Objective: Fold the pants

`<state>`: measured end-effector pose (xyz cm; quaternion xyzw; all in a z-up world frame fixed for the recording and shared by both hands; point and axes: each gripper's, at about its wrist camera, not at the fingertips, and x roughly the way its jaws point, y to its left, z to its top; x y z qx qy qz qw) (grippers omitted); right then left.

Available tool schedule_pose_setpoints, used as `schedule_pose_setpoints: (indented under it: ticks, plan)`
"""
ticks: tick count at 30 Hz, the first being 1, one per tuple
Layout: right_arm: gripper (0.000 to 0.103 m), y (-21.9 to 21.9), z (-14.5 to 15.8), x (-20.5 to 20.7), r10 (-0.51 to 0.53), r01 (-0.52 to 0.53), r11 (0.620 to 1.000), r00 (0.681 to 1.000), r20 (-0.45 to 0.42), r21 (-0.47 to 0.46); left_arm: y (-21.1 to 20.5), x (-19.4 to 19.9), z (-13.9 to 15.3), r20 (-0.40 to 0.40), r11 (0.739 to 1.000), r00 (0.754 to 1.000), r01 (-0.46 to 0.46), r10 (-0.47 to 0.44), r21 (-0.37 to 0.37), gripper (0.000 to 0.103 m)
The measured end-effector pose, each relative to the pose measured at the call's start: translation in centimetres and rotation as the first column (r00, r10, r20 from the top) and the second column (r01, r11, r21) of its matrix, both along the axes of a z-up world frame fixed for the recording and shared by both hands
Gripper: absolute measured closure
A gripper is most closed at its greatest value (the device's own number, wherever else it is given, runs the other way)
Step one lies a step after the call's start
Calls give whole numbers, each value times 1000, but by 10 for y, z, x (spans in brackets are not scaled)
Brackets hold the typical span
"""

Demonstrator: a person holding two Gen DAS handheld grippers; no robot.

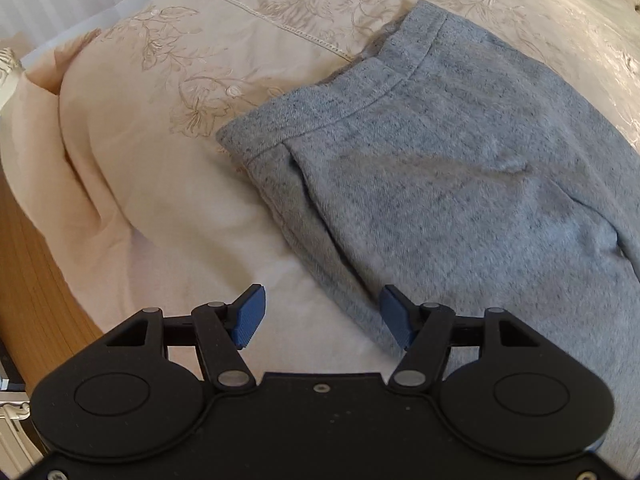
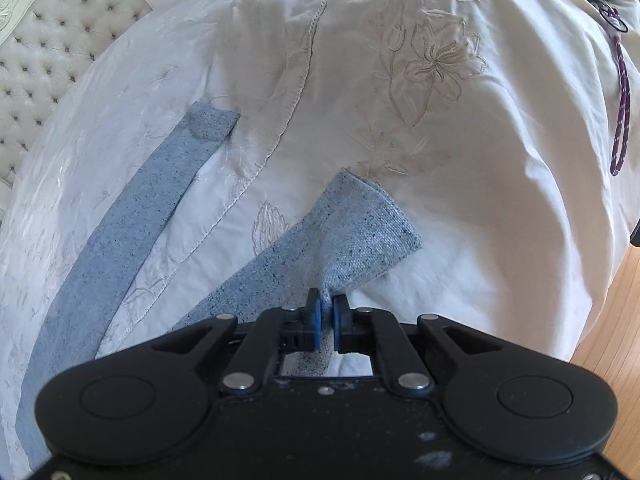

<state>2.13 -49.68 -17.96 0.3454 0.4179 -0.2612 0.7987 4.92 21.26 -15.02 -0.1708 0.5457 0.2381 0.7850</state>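
Observation:
Grey-blue pants (image 1: 460, 184) lie on a cream embroidered bedspread (image 1: 168, 160), waistband toward the upper left in the left wrist view. My left gripper (image 1: 322, 316) hovers open just over the pants' near side edge, nothing between its blue pads (image 1: 250, 316). In the right wrist view two legs run up the bed. The far leg (image 2: 132, 220) lies flat. The hem of the near leg (image 2: 360, 240) is lifted and bunched, and my right gripper (image 2: 326, 314) is shut on its edge.
A tufted headboard (image 2: 52, 40) stands at the upper left of the right wrist view. A purple cord (image 2: 622, 104) lies on the bedspread (image 2: 480, 160) at the right. Wooden floor (image 2: 608, 320) shows past the bed's right edge, and wood (image 1: 36, 300) at the left.

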Motion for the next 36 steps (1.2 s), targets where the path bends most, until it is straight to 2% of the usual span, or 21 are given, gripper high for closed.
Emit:
schedule_pose_setpoints:
  ticks: [4, 8, 12, 13, 15, 16, 17, 19, 20, 23, 30, 36]
  plan:
    - [96, 4, 6, 5, -3, 3, 1000, 1000, -15, -9, 10, 17, -14, -32, 999, 999, 2, -4, -34, 35]
    - [96, 9, 15, 7, -8, 8, 1000, 1000, -13, -26, 20, 19, -15, -2, 998, 999, -35, 35, -49, 32]
    - [96, 15, 24, 10, 0, -1, 999, 1000, -13, -42, 24, 26, -22, -9, 998, 1000, -27, 27, -61, 29]
    - [96, 16, 26, 11, 4, -4, 999, 1000, -13, -46, 25, 28, -23, -8, 997, 1000, -30, 30, -71, 31]
    - [96, 18, 28, 12, 5, -6, 999, 1000, -15, -50, 27, 30, -22, 7, 994, 999, -34, 35, -102, 42]
    - [96, 19, 30, 12, 6, -7, 999, 1000, -16, -51, 28, 30, -21, 22, 992, 999, -26, 30, -125, 56]
    - [96, 20, 31, 11, 7, -8, 999, 1000, -16, -53, 29, 31, -19, 31, 989, 999, -21, 25, -148, 75]
    - [96, 21, 34, 10, 12, -13, 998, 1000, -18, -59, 29, 32, -11, 38, 988, 999, -23, 29, -151, 89]
    - [96, 22, 35, 11, 12, -13, 998, 1000, -20, -61, 28, 31, -5, 58, 988, 998, -14, 23, -153, 92]
    - [96, 21, 42, 13, 15, -16, 998, 1000, -11, -57, 27, 29, 20, 118, 988, 993, 1, 17, -157, 93]
    - [96, 11, 76, 27, 28, -26, 999, 999, 38, -45, 37, 39, 81, 232, 975, 971, -9, 62, -221, 93]
    - [96, -1, 107, 51, 0, 2, 1000, 993, 115, -19, 41, 65, 103, 265, 973, 962, -10, 73, -230, 93]
